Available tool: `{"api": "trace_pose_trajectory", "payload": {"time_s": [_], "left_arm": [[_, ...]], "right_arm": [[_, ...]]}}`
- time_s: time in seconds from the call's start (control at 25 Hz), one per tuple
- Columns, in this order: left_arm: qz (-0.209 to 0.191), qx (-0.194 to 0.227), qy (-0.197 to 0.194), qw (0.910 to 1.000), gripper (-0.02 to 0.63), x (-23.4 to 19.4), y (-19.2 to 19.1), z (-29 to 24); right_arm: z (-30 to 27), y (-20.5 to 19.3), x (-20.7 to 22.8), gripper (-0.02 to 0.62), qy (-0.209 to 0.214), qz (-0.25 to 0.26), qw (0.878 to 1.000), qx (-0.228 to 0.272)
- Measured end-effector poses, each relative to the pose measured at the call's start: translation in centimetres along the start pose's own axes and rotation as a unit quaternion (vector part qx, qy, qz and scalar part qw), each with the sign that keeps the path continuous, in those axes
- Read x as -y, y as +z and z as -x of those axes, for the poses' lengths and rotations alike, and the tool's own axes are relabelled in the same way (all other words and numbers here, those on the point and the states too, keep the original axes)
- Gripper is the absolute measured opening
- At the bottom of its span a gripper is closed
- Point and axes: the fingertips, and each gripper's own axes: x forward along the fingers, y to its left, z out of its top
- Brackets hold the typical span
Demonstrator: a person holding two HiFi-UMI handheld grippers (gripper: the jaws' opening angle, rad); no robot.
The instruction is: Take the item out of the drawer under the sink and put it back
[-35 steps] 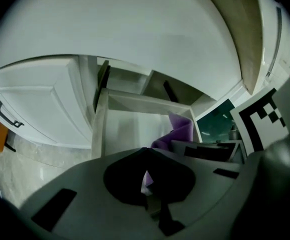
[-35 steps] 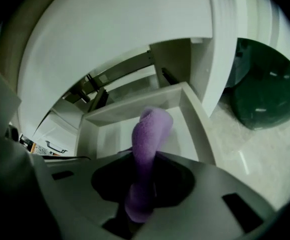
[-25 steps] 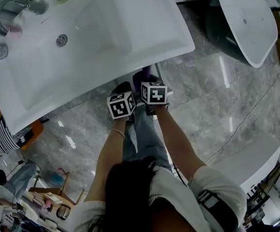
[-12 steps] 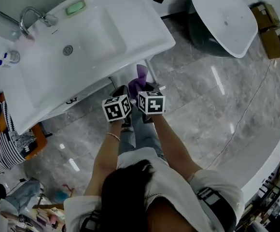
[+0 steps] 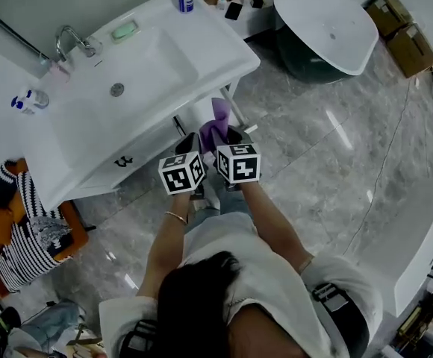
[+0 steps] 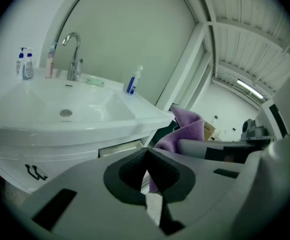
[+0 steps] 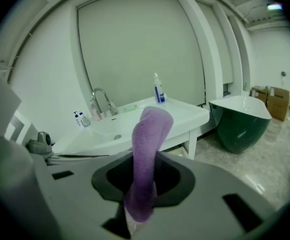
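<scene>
Gripping a purple cloth (image 7: 150, 129) in the right claw (image 7: 146, 156), pads pinched narrow on the fabric, free end standing past the tips toward twelve o'clock and folding over. Carrying the left claw (image 6: 146, 153) just beside it at nine o'clock, tips together, nothing between them.

From the head view: both claws side by side in front of the body, over the grey floor (image 5: 313, 170), with the purple cloth (image 5: 216, 121) poking out at twelve o'clock of the right claw (image 5: 228, 135) and the white sink (image 5: 201, 51) at ten o'clock, apart from both.

Judging the cloth to be out of the drawer (image 6: 119, 148) and held clear of it, so probably at the turn between taking out and putting back. Drawer front under the basin looking a crack open in the left gripper view, though hard to confirm.

Risks from here:
- **Slipping:** pinched only along a narrow strip of limp fabric, so a quick swing could pull it through the pads and onto the floor.
- **Snagging:** floppy end likely to drape over the drawer's edge and block closing.
- **Knocking:** sink rim overhanging the drawer, so coming in too high could strike a claw against it.
- **Crowding:** claws this near each other could bump, or catch the cloth on the left one.
</scene>
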Motion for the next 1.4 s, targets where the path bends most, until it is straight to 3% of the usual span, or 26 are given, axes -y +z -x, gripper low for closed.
{"api": "trace_pose_trajectory", "payload": {"time_s": [0.2, 0.4, 0.72, 1.4], "left_arm": [[-0.027, 0.043, -0.012, 0.9986, 0.003, 0.9, 1.7, 3.9], [-0.02, 0.078, -0.028, 0.9963, 0.003, 1.6, 2.9, 6.1], [-0.046, 0.079, -0.047, 0.9947, 0.003, 2.4, 2.3, 7.8], [-0.067, 0.091, -0.042, 0.9927, 0.003, 2.1, 1.4, 10.4]], "right_arm": [[3.0, 1.7, -2.8, 0.089, 0.007, 0.036, 0.998, 0.043], [5.2, 2.1, -4.4, 0.089, 0.006, 0.054, 0.996, 0.065], [7.0, 1.7, -5.0, 0.089, -0.01, 0.06, 0.994, 0.095], [9.9, 1.6, -6.2, 0.089, -0.03, 0.07, 0.989, 0.126]]}}
